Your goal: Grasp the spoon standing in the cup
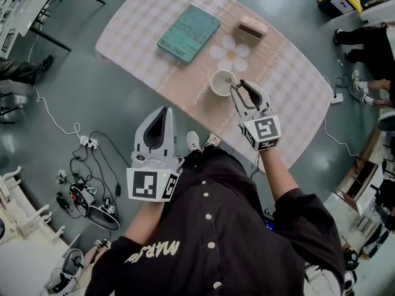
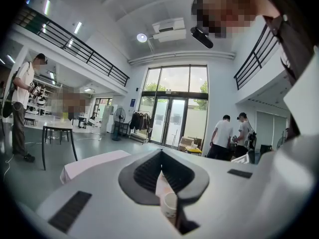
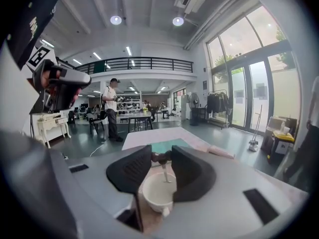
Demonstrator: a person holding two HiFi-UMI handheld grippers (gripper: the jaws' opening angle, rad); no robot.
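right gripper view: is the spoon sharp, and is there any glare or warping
Right gripper view: spoon and cup slightly soft, ceiling lamps flare, edges bend fisheye with dark corners. Head view: even light, table curves.

I was working in a big open lab hall, closer to a workshop than a home. A railed mezzanine [image 3: 139, 63] ran overhead, tall glass doors [image 2: 172, 121] let in daylight, and an air-conditioning unit [image 2: 168, 29] hung from the ceiling. Cables and a power strip [image 1: 88, 142] trailed over the grey floor [image 1: 80, 85]. Work tables [image 3: 135, 117] stood at the back, with a person [image 3: 111, 108] standing beside them.
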